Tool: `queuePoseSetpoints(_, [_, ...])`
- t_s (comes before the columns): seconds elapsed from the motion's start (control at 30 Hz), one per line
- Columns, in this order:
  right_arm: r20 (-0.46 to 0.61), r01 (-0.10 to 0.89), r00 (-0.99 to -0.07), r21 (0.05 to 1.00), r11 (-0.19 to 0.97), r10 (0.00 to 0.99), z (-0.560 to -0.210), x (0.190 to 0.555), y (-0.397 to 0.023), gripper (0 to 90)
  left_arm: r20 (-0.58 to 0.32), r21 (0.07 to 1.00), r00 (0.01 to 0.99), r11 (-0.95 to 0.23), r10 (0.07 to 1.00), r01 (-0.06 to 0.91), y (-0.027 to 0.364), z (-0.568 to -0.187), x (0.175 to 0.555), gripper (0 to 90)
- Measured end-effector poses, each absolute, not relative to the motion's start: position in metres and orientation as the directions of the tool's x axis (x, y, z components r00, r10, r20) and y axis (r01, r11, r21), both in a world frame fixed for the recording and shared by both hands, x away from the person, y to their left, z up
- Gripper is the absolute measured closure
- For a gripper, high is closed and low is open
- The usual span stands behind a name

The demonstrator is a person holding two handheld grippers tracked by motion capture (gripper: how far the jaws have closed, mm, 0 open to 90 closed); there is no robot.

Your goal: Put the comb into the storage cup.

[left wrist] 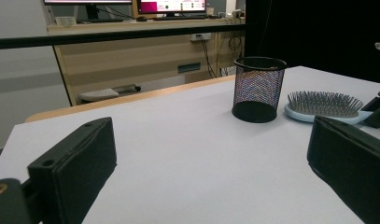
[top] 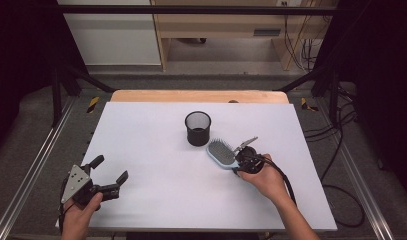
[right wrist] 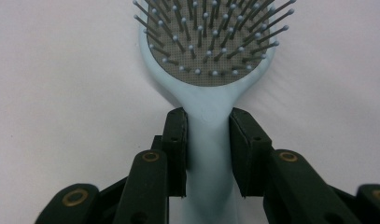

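Note:
A light blue hairbrush [top: 220, 153] lies bristles up on the white table [top: 156, 165], right of centre. In the right gripper view my right gripper [right wrist: 208, 140] is shut on the hairbrush [right wrist: 211, 88], both pads pressed against the sides of its handle just below the head. From above, that right gripper [top: 241, 164] sits at the brush's near end, held by a hand. A black mesh cup [top: 198, 128] stands upright just behind the brush. My left gripper [top: 110, 170] rests open at the table's near left corner, nothing between its fingers [left wrist: 75, 168]; it faces the cup [left wrist: 258, 88] and brush [left wrist: 324, 106].
A wooden strip [top: 198, 96] borders the table's far edge, with a desk and cables beyond. Black frame bars run along both sides. Cables trail off the right gripper toward the near right edge.

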State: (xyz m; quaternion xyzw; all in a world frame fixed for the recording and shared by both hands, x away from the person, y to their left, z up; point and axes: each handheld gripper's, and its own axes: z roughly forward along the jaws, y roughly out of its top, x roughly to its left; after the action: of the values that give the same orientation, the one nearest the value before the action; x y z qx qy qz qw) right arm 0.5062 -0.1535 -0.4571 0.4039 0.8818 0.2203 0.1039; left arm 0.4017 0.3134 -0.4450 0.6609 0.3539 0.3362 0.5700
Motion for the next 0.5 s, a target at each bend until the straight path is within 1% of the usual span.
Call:
queuePoseSetpoints(0.23, [-0.030, 0.641, -0.670, 0.480, 0.599, 0.741, -0.455, 0.500, -0.153, 69.7, 0.024, 0.993, 0.512, -0.082, 0.859, 0.090, 0.314, -0.445, 0.403, 1.6])
queuePoseSetpoints(0.33, [-0.028, 0.631, -0.670, 0.505, 0.589, 0.742, -0.451, 0.492, -0.158, 69.8, 0.028, 0.993, 0.509, -0.083, 0.860, 0.087, 0.313, -0.445, 0.403, 1.7])
queuePoseSetpoints(0.37, [-0.021, 0.628, -0.662, 0.531, 0.569, 0.750, -0.448, 0.487, -0.163, 69.8, 0.028, 0.993, 0.506, -0.083, 0.862, 0.088, 0.313, -0.445, 0.402, 1.7])
queuePoseSetpoints(0.4, [-0.021, 0.628, -0.662, 0.531, 0.569, 0.750, -0.448, 0.487, -0.163, 69.8, 0.024, 0.993, 0.503, -0.080, 0.864, 0.089, 0.313, -0.445, 0.402, 1.7])
queuePoseSetpoints(0.47, [-0.020, 0.618, -0.653, 0.563, 0.549, 0.757, -0.444, 0.481, -0.168, 69.8, 0.017, 0.994, 0.498, -0.069, 0.867, 0.086, 0.312, -0.444, 0.401, 1.7])
queuePoseSetpoints(0.5, [-0.018, 0.606, -0.647, 0.594, 0.529, 0.762, -0.441, 0.476, -0.174, 69.8, 0.014, 0.995, 0.496, -0.063, 0.868, 0.083, 0.312, -0.443, 0.400, 1.8])
